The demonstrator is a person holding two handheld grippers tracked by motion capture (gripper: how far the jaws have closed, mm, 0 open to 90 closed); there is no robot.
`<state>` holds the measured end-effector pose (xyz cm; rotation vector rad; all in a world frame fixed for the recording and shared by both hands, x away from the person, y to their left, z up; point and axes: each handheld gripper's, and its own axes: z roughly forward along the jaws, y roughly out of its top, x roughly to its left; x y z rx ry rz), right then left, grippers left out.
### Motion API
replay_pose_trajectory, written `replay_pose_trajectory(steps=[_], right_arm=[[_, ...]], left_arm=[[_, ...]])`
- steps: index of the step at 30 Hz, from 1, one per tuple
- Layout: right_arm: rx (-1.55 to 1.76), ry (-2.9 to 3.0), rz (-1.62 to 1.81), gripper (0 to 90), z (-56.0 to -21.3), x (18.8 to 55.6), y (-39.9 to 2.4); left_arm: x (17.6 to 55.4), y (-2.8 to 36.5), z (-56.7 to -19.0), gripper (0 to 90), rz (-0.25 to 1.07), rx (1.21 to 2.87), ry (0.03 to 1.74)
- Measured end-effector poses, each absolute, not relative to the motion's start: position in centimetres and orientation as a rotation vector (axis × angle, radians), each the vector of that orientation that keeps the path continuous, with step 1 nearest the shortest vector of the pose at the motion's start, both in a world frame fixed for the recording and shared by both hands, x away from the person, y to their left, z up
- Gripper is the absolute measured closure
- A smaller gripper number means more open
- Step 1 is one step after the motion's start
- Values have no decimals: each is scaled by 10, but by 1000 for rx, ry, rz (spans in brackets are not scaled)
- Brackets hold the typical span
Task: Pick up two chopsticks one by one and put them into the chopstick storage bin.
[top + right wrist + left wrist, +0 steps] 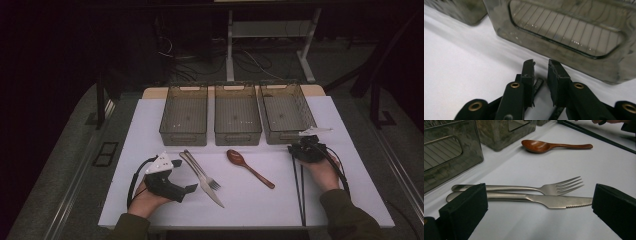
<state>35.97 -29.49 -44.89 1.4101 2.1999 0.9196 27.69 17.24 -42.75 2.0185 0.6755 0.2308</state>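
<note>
White worktop (260,200) carries black chopsticks (299,190) whose long axis runs from the near edge away toward the right bin (287,112). Right gripper (541,65) sits over their far tips, jaws narrowly apart and seemingly straddling them; left gripper (170,187) gapes wide elsewhere.

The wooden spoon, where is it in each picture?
High view: the wooden spoon lies mid-table, before the middle bin.
Left gripper view: the spoon is at top centre, beyond the fork.
Right gripper view: not in it.
Shared landmark: the grey bins.
</note>
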Motion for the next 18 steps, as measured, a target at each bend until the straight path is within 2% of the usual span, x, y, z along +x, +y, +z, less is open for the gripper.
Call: replay_pose_trajectory(steps=[6, 18], right_arm=[[1437, 2169, 949, 637, -441, 353, -302], [1541, 2158, 943, 658, -441, 342, -322]], left_arm=[[278, 173, -428, 0, 231, 2017, 676], [277, 173, -427, 0, 233, 2020, 676]])
